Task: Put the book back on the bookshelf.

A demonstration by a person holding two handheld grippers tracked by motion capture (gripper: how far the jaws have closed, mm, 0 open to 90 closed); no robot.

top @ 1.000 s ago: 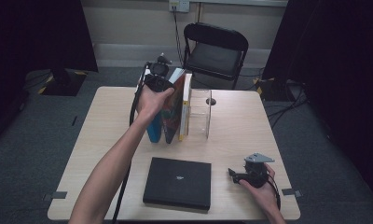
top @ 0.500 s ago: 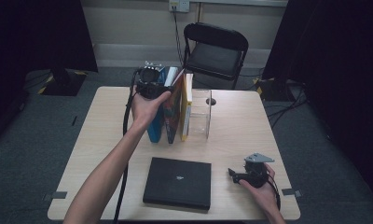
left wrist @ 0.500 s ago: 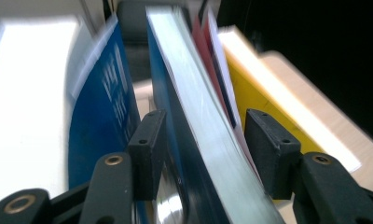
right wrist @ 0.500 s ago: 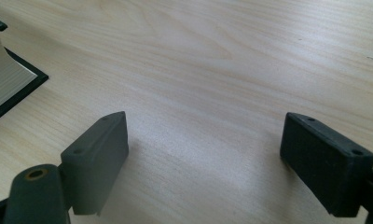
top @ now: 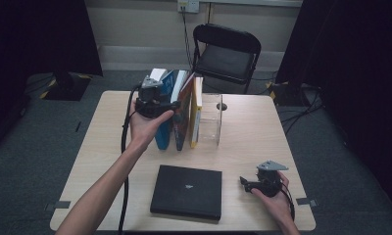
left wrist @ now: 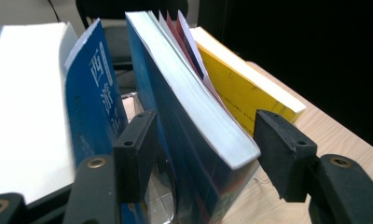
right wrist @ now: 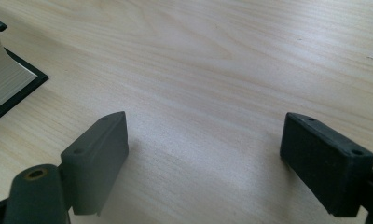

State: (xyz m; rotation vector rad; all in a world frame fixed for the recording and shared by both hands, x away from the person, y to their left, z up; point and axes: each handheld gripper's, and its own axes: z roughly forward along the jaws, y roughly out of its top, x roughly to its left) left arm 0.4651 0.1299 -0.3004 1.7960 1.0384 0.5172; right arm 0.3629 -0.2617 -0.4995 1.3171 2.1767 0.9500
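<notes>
A row of upright books stands mid-table against a clear bookend [top: 211, 120]: a white book [top: 158, 74], a blue book with white characters [left wrist: 93, 107], a thick blue-covered book [left wrist: 194, 126] and a yellow book [top: 197, 110]. My left gripper [top: 155, 94] sits at the near left end of the row. Its jaws have just been opening, and my left gripper [left wrist: 205, 158] now straddles the thick blue-covered book, the right pad clear of it. A black book [top: 186, 191] lies flat at the front. My right gripper [top: 244, 182] rests open on the table beside it.
A black chair [top: 226, 54] stands behind the table [top: 253, 132]. The left gripper's cable [top: 125, 147] runs down along the forearm. In the right gripper view the black book's corner [right wrist: 10, 77] lies at the left, with bare wood under my right gripper [right wrist: 203, 154].
My left hand has drawn back toward me and to the left, from the top of the books to the row's near end. The right hand has stayed in place.
</notes>
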